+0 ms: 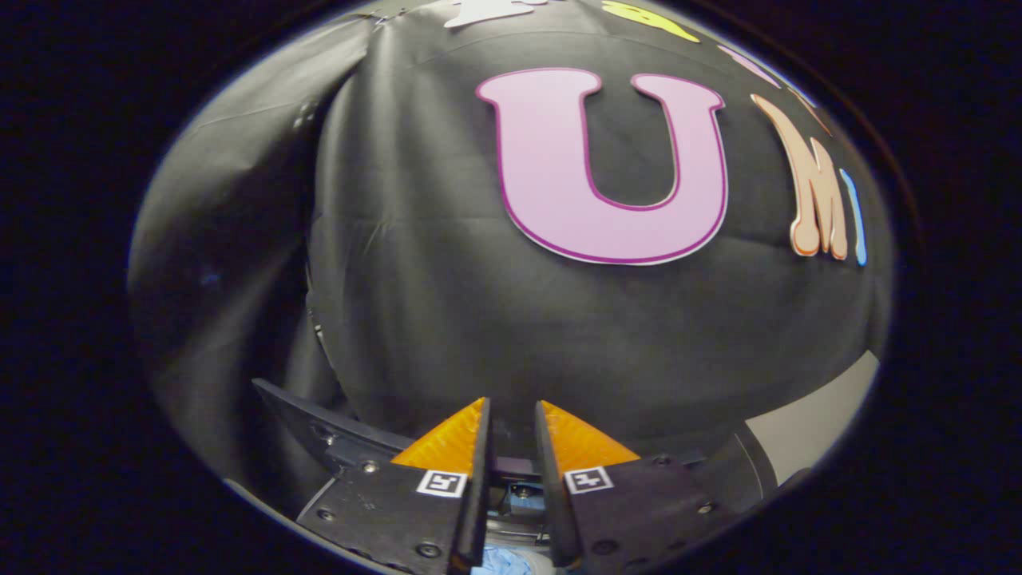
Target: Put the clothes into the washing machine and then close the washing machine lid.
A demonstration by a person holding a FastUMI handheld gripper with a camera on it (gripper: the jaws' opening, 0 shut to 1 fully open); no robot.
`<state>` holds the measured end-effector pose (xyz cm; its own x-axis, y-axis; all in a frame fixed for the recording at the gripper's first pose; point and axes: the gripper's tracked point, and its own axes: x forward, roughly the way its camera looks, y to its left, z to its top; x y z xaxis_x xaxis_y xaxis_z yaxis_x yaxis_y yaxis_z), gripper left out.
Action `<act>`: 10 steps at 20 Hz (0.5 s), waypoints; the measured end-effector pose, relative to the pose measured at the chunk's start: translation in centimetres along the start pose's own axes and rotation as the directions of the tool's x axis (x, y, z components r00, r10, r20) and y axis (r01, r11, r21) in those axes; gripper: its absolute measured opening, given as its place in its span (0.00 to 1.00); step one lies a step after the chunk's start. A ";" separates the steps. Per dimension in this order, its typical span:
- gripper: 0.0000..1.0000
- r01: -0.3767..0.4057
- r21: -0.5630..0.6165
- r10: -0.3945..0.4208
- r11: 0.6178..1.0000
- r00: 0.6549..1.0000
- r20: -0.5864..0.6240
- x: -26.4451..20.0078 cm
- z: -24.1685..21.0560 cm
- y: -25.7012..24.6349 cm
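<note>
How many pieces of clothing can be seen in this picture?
1: a bit of blue cloth shows low down, under the base of the gripper. Its jaws stand slightly apart, with nothing between their tips. More clothes may be hidden below.

Your one camera rides on the gripper (512, 415) and looks forward along its two fingers, whose jaws stand a little apart with nothing between them. It faces the booth's black cloth wall (447, 303) from close up, tilted slightly upward. Beyond the fingers to the right you catch a pale strip of surface (814, 423).
</note>
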<state>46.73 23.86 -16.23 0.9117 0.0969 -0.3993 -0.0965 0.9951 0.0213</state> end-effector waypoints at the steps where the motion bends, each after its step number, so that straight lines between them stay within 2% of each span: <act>1: 0.22 -0.007 -0.029 0.007 1.000 1.000 0.009 -0.5 0.1 0.4; 4: 0.18 -0.018 -0.121 0.022 0.992 0.999 0.026 -1.9 0.2 1.3; 6: 0.17 -0.065 -0.162 0.070 0.985 0.997 0.028 -3.1 -0.8 2.7; 7: 0.15 -0.151 -0.141 0.127 0.978 0.978 -0.165 -3.2 -5.5 3.8; 8: 0.13 -0.192 -0.106 0.142 0.976 0.921 -0.362 -6.3 -12.0 4.6; 9: 0.12 -0.210 -0.063 0.170 0.976 0.907 -0.386 -7.6 -14.9 5.1; 10: 0.10 -0.201 -0.066 0.168 0.977 0.927 -0.334 -8.7 -15.6 5.4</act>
<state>32.08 28.11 -26.90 0.6958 0.2505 -0.6732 -0.3040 0.9518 0.0401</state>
